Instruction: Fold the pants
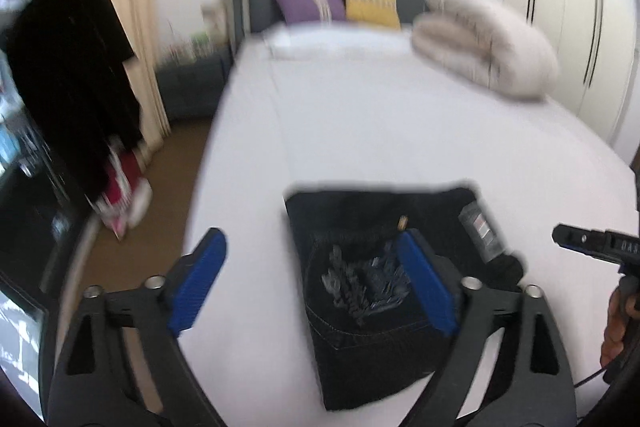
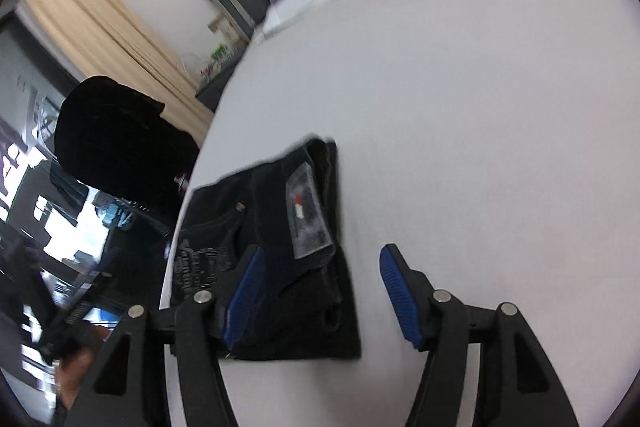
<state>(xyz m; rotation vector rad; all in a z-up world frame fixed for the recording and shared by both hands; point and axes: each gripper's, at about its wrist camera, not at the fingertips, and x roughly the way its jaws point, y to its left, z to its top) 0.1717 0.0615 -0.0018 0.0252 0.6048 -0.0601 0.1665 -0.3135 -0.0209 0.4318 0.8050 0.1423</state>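
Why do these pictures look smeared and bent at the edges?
Left wrist view: motion blur smears the pillows and rolled duvet; the bed bulges from the fisheye lens. Right wrist view: tilted, the pants soft-edged, dark corners round the frame.

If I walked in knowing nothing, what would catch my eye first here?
Probably the dark pants, folded into a compact rectangle near the front edge of the white bed. Next, the two grippers with blue pads, the left and the right, both open above the pants and holding nothing. At the far end, a purple pillow and a yellow pillow lean on the headboard.
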